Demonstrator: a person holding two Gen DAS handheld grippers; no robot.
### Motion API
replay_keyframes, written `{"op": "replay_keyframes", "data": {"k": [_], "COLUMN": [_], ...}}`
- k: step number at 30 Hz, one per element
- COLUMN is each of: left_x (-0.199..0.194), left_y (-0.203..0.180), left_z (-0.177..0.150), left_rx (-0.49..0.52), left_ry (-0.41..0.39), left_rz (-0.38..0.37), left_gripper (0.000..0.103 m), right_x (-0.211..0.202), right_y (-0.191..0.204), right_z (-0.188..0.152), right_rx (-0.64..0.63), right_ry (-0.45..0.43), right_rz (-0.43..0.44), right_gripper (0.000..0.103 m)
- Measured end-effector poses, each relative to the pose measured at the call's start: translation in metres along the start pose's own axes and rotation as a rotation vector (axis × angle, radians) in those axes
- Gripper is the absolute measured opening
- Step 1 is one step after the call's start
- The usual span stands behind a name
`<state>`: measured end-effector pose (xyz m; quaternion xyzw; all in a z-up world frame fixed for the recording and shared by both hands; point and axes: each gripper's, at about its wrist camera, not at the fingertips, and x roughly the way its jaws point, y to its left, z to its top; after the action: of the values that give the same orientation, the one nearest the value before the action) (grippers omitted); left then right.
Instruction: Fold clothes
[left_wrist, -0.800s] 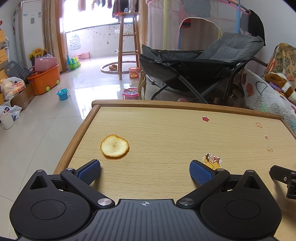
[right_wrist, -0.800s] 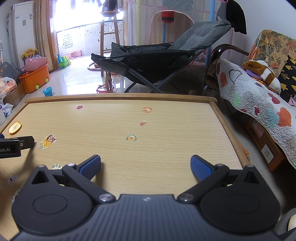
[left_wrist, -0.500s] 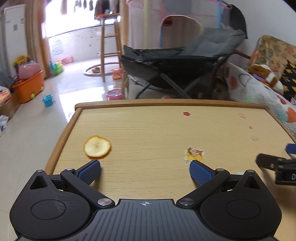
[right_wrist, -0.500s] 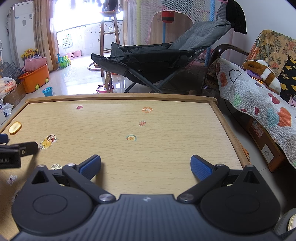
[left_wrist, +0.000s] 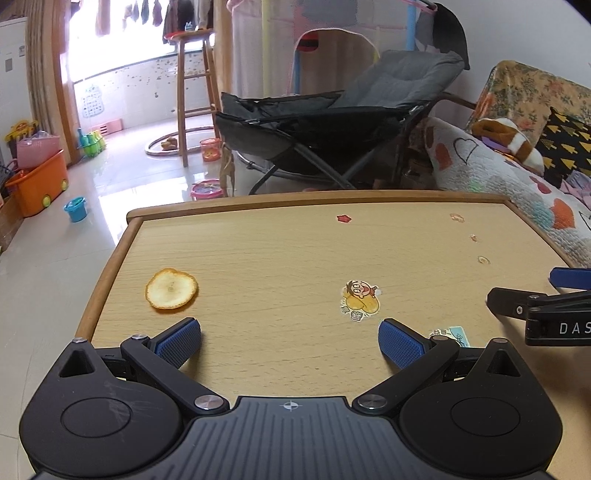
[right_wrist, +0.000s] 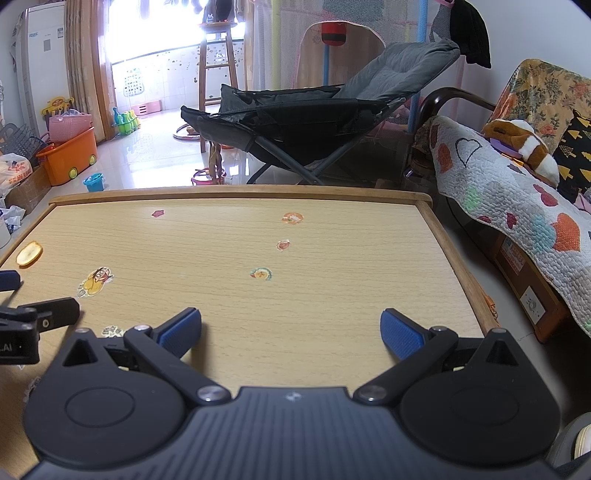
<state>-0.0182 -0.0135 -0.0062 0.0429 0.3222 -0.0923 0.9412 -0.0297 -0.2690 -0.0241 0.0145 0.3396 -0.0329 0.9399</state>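
no clothes lie on the surface (left_wrist: 295, 258) or in either view, so with my left gripper (left_wrist: 290, 334) and right gripper (right_wrist: 291, 330) both wide and empty, i expect soft, light, floppy fabric best pinched at corners or hems.

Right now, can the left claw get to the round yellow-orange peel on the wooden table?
Probably yes. The left claw is open and empty, and the round yellow-orange peel lies on bare wooden table just ahead of its left finger, with nothing between them.
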Motion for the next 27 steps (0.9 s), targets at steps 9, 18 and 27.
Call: {"op": "replay_keyframes", "data": {"k": [9, 18, 27], "left_x": [-0.0018, -0.0044, -0.0034], "left_y": [-0.0027, -0.0071, -0.0040], "left_z": [0.0006, -0.0018, -0.0049], "left_rx": [0.013, 0.025, 0.024], "left_ry": [0.000, 0.000, 0.008], "left_rz": [-0.015, -0.031, -0.033], "left_gripper": [0.103, 0.103, 0.103], "right_x": [-0.0018, -0.0032, -0.0038], "right_y": [-0.0035, -0.0047, -0.0049], "right_z": [-0.0010, -0.0030, -0.0034], "right_rx": [0.010, 0.018, 0.018], "right_ry": [0.000, 0.000, 0.000], "right_rz": [-0.011, -0.019, -0.020], "right_gripper": [0.103, 0.103, 0.103]}}
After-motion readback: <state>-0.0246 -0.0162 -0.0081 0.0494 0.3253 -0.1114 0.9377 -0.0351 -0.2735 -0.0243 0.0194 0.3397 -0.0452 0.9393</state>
